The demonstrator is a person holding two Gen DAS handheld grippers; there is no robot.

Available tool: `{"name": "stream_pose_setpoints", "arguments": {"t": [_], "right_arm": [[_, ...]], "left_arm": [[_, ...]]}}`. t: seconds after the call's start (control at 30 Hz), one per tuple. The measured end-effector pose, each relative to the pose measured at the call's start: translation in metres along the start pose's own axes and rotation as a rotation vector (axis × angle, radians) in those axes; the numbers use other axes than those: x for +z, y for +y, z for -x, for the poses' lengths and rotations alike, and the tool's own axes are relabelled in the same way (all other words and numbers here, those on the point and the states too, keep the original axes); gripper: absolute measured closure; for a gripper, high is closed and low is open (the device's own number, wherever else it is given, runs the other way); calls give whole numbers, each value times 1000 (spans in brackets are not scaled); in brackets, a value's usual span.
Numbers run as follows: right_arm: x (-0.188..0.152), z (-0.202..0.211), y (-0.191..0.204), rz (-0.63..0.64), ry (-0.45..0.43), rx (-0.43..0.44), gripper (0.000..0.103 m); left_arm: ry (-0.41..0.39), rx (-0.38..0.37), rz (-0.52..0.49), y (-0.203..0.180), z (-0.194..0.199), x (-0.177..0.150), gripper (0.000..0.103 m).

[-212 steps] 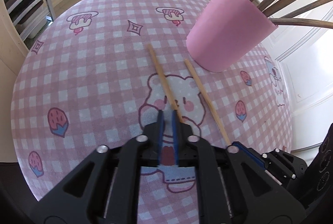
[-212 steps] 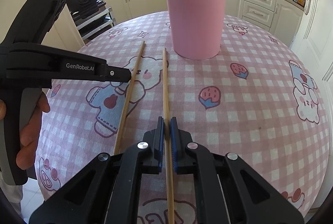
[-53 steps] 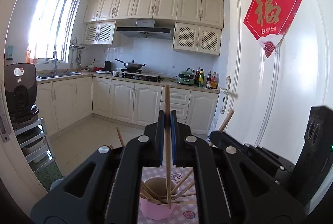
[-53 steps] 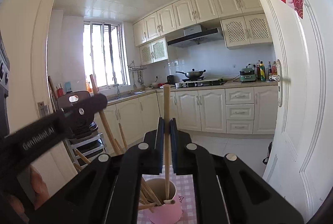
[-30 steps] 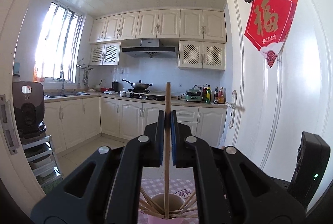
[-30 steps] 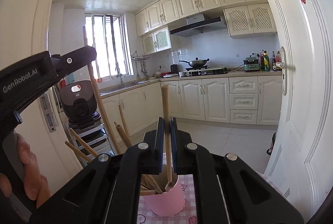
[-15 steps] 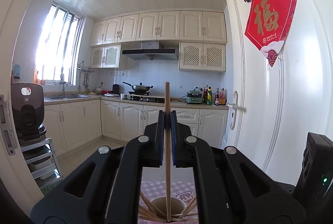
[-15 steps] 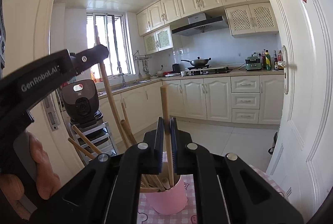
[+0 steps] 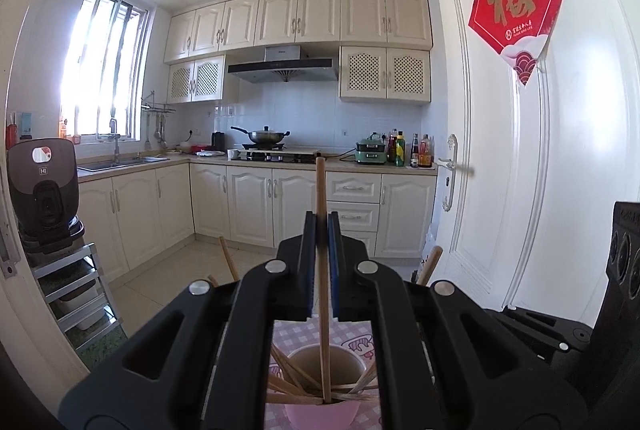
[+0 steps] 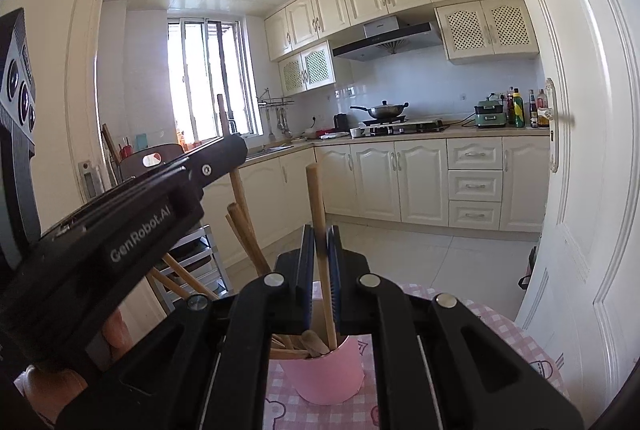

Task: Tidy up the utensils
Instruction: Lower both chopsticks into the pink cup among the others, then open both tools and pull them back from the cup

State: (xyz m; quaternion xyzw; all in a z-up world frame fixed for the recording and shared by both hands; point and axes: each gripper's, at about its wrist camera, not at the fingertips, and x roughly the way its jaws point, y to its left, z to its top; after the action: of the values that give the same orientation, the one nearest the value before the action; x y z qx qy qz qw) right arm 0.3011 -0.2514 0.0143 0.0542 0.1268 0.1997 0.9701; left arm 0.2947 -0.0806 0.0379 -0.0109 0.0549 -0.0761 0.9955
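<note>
**Two grippers lowering chopsticks into a pink cup**

A pink cup (image 10: pixel 326 376) stands on a bench covered with a pink checked cloth (image 10: pixel 516 322). Its inside is pale brown. It holds a loose bundle of wooden sticks (image 9: pixel 296 380) that lean outward in several directions, some crossing low in the cup, others poking up past the rim.

The left gripper (image 9: pixel 322 262) is clenched on a chopstick (image 9: pixel 321 190), with the blue pads pressed against its sides. This chopstick is plain light wood, round and straight. It stands nearly upright, its top above the fingers, its lower end down inside the cup among the other sticks.

The right gripper (image 10: pixel 322 262) is clenched on a second chopstick (image 10: pixel 314 198) of the same wood. It tilts slightly, top to the left, and its lower end is inside the cup near the right wall.

In the right wrist view, the left gripper's black body crosses the left side, held by a hand (image 10: pixel 52 386), above the sticks.

Behind is a kitchen with cream cabinets (image 9: pixel 304 16) and a white door (image 9: pixel 520 150).
</note>
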Motion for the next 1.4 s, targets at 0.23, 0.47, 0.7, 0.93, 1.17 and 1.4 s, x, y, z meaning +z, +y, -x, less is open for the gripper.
{"name": "stream_pose_setpoints", "arguments": {"t": [0.23,0.47,0.7,0.93,1.17,1.4], "right_arm": [[-7,-5,-3,-8,35,0,97],[-6,-8,-2,-21,57,-7,96],[1,3,-2,-44,41,-10,91],[11,28,1,-53,5,-21,80],[4,52,15,-8,0,-48,75],[-21,68,34,31,23,-75,69]], "left_arm": [[26,7,-45,-3,2,-12,95],[73,-2,-26,1,-2,-7,95],[87,4,4,10,4,-5,95],[50,14,22,16,27,2,41],[62,34,23,27,54,2,33],[94,63,18,38,82,-15,27]]}}
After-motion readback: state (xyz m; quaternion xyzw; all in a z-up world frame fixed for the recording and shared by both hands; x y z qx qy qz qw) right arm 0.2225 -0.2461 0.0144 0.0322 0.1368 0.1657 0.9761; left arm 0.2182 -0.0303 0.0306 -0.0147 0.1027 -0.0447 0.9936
